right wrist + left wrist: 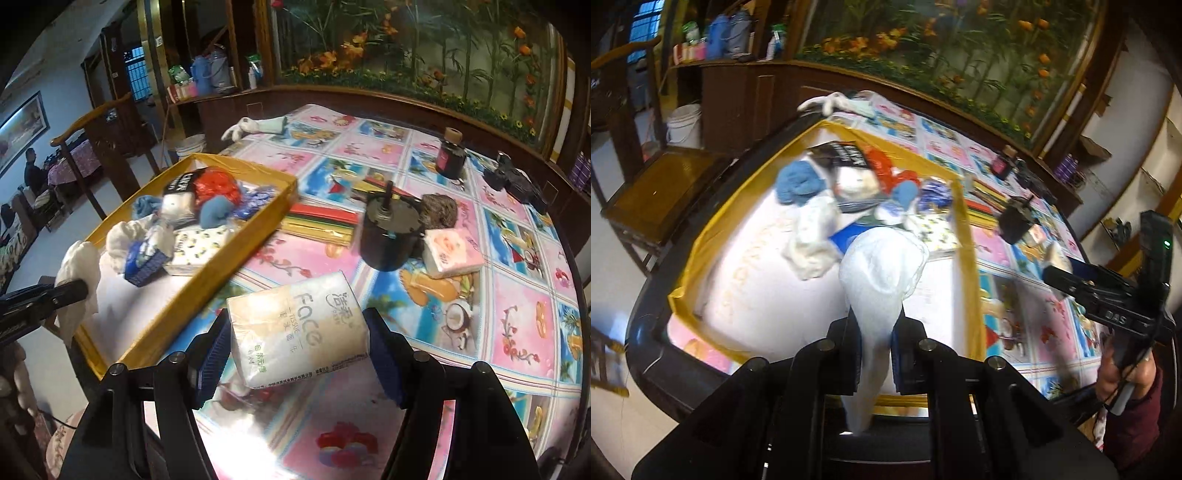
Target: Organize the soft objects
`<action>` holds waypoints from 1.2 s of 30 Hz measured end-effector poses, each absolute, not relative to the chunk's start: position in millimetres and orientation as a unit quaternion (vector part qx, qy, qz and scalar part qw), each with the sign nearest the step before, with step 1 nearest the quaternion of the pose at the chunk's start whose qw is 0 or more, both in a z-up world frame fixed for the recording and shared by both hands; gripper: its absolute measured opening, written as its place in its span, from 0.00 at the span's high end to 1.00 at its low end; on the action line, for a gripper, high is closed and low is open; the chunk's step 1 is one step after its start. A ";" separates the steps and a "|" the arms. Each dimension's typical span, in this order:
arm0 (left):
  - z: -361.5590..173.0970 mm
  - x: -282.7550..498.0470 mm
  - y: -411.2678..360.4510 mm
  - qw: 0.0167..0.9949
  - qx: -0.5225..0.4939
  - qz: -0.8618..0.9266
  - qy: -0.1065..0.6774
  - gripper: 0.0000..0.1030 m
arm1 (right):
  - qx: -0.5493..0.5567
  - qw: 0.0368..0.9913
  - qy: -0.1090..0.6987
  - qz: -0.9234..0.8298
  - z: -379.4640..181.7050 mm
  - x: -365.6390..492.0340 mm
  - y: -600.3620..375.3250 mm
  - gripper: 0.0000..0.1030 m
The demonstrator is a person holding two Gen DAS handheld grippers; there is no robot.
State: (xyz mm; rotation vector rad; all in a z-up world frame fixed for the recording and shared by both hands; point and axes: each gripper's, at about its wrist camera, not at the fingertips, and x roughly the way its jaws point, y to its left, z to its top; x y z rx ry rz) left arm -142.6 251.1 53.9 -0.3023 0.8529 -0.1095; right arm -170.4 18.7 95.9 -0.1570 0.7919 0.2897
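My left gripper (877,350) is shut on a white cloth (882,273) and holds it above the near end of the yellow tray (967,258); the cloth also shows in the right wrist view (79,269). The tray (207,273) holds blue cloths (216,214), a white rag (123,236), tissue packs (199,245) and a red bag (216,188). My right gripper (299,347) is shut on a beige "Face" tissue pack (299,332), lifted over the table right of the tray. A pink tissue pack (452,251) lies on the table.
The table has a colourful patterned cloth (517,325). On it stand a black motor-like cylinder (388,236), a brown furry object (439,210), a dark jar (450,155), coloured sticks (321,221) and black devices (517,184). A white glove (255,127) lies at the far edge.
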 end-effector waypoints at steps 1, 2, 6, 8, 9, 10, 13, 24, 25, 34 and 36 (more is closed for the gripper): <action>51.8 -141.5 255.8 0.897 -0.149 -0.045 0.414 0.90 | -0.078 0.908 0.384 0.146 96.7 -170.9 24.0 0.33; 49.6 -140.9 259.8 0.896 -0.151 -0.039 0.416 0.90 | -0.080 0.907 0.384 0.152 97.4 -170.6 29.0 0.33; 38.3 -130.4 273.3 0.889 -0.160 -0.022 0.429 0.90 | -0.088 0.901 0.387 0.175 98.4 -167.1 54.1 0.33; 32.8 -124.8 278.9 0.885 -0.162 -0.016 0.436 0.90 | -0.095 0.898 0.388 0.185 98.4 -163.8 68.9 0.33; 30.8 -121.7 280.4 0.884 -0.160 -0.013 0.440 0.90 | -0.099 0.896 0.388 0.191 98.2 -162.9 76.6 0.33; 29.4 -118.0 281.9 0.883 -0.158 -0.010 0.443 0.90 | -0.104 0.894 0.389 0.197 97.5 -161.8 85.5 0.33; 28.2 -106.6 288.0 0.883 -0.151 0.002 0.445 0.90 | -0.119 0.886 0.393 0.214 93.2 -157.0 111.1 0.33; 36.0 -92.6 314.4 0.888 -0.185 0.011 0.421 0.55 | -0.161 0.857 0.428 0.239 56.4 -131.1 193.8 0.32; 38.4 -95.1 315.9 0.889 -0.191 0.008 0.415 0.54 | -0.162 0.856 0.430 0.238 53.5 -129.4 198.9 0.31; 72.0 -124.1 316.6 0.905 -0.219 -0.005 0.364 0.54 | -0.164 0.866 0.405 0.243 58.1 -141.0 205.7 0.18; 78.8 -128.7 310.7 0.909 -0.217 -0.006 0.355 0.49 | -0.153 0.872 0.398 0.242 63.4 -145.4 194.3 0.17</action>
